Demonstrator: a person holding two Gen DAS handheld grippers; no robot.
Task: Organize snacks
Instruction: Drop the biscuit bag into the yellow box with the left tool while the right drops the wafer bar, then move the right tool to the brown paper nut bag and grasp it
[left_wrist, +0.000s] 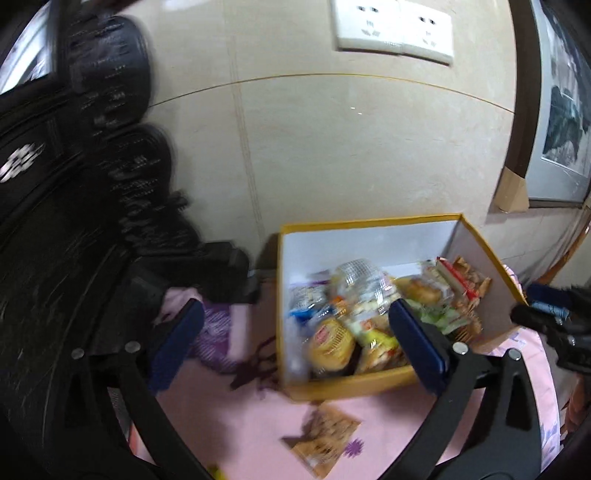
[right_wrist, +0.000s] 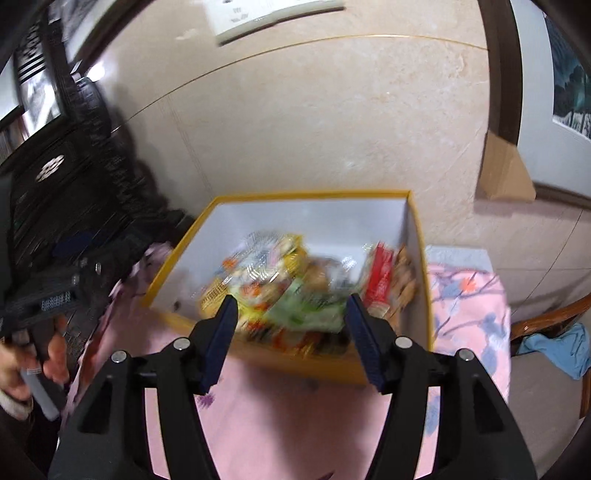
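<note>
Two grippers, left gripper (left_wrist: 295, 339) and right gripper (right_wrist: 290, 339), gape empty. We take the stray packet (left_wrist: 321, 435) flat, then into the yellow box (left_wrist: 369, 221).

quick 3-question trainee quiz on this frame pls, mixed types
1. True or false: the yellow cardboard box with white inner walls is empty.
2. Where does the loose tan snack packet lie? A) inside the box B) on the pink floral cloth in front of the box C) between the pads
3. Fill in: the left gripper and right gripper both stand ____.

Key: 1 false; 2 B; 3 open, nothing held.
</note>
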